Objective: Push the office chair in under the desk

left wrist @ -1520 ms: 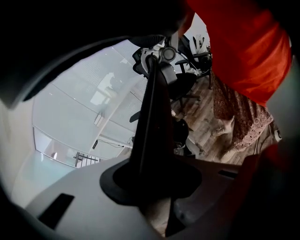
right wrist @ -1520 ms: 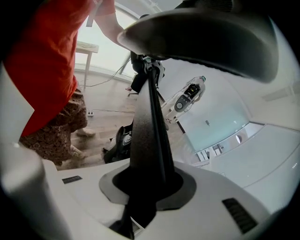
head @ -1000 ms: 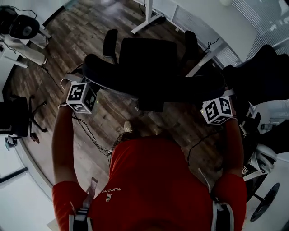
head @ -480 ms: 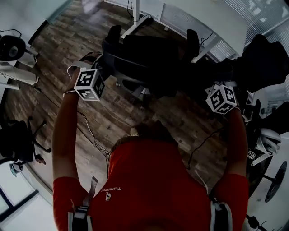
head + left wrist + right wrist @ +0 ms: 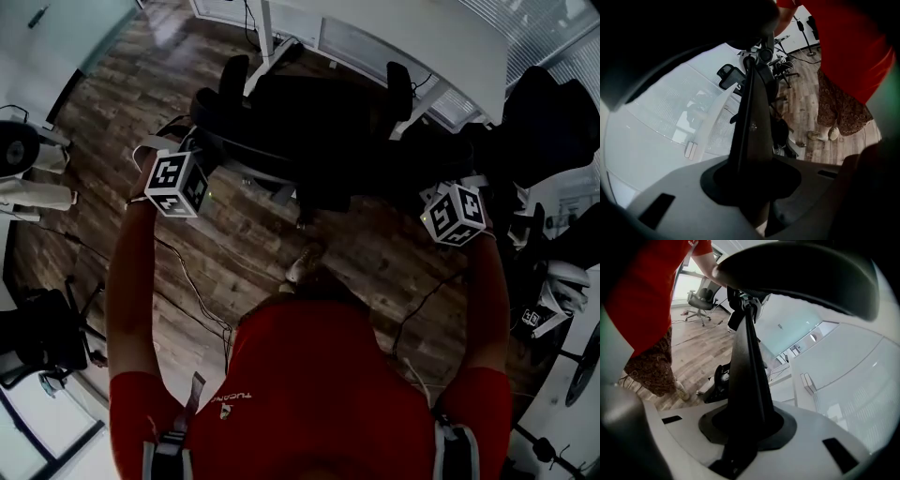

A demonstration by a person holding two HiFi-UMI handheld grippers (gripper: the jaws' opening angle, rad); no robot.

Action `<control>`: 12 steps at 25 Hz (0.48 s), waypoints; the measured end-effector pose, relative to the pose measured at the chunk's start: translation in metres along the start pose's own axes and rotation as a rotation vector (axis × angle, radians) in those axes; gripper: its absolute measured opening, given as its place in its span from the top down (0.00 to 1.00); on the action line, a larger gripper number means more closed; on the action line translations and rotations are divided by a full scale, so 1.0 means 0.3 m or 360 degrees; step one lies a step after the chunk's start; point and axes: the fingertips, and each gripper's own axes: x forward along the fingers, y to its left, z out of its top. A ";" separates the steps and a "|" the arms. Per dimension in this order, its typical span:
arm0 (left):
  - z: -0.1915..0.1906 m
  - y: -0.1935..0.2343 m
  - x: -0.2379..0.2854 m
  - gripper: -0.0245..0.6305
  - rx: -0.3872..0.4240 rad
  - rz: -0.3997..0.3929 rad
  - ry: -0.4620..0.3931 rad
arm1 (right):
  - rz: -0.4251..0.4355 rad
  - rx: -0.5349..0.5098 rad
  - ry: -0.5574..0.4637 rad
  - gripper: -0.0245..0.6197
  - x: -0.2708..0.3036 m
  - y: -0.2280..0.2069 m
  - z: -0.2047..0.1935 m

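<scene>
Pushing the office chair (image 5: 319, 122) toward the desk (image 5: 412, 37).
It has just rolled forward. Its armrests (image 5: 400, 80) now meet the desk edge ahead of my left gripper (image 5: 759, 56) and right gripper (image 5: 746, 303), each narrow and pinched on the backrest (image 5: 323, 183) rim. The seat isn't under yet, I'd say.
</scene>
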 end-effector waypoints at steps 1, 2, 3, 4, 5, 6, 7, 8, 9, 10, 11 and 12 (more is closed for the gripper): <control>-0.007 0.020 0.019 0.80 0.0005 -0.0009 -0.0006 | -0.0007 0.0007 0.0003 0.80 0.011 -0.016 -0.005; -0.014 0.041 0.039 0.80 0.0011 -0.0018 -0.0012 | -0.0013 0.0015 0.0007 0.80 0.022 -0.034 -0.011; -0.022 0.062 0.059 0.80 0.0018 -0.0028 -0.0017 | -0.0018 0.0025 0.0013 0.80 0.033 -0.052 -0.014; -0.031 0.083 0.079 0.80 0.0026 -0.0037 -0.0020 | -0.0024 0.0037 0.0021 0.80 0.044 -0.070 -0.017; -0.041 0.103 0.099 0.80 0.0034 -0.0044 -0.0023 | -0.0029 0.0048 0.0028 0.80 0.056 -0.087 -0.020; -0.050 0.122 0.118 0.80 0.0041 -0.0049 -0.0026 | -0.0036 0.0057 0.0033 0.80 0.070 -0.101 -0.025; -0.060 0.142 0.139 0.80 0.0048 -0.0054 -0.0029 | -0.0044 0.0066 0.0038 0.80 0.083 -0.115 -0.032; -0.070 0.163 0.160 0.80 0.0056 -0.0059 -0.0033 | -0.0051 0.0075 0.0043 0.80 0.096 -0.129 -0.037; -0.082 0.184 0.179 0.79 0.0065 -0.0066 -0.0038 | -0.0057 0.0083 0.0047 0.80 0.109 -0.143 -0.041; -0.095 0.204 0.197 0.79 0.0073 -0.0072 -0.0044 | -0.0061 0.0090 0.0050 0.80 0.122 -0.158 -0.044; -0.106 0.224 0.213 0.79 0.0079 -0.0076 -0.0051 | -0.0064 0.0094 0.0052 0.80 0.135 -0.174 -0.045; -0.114 0.245 0.227 0.79 0.0082 -0.0078 -0.0059 | -0.0068 0.0098 0.0056 0.80 0.147 -0.192 -0.046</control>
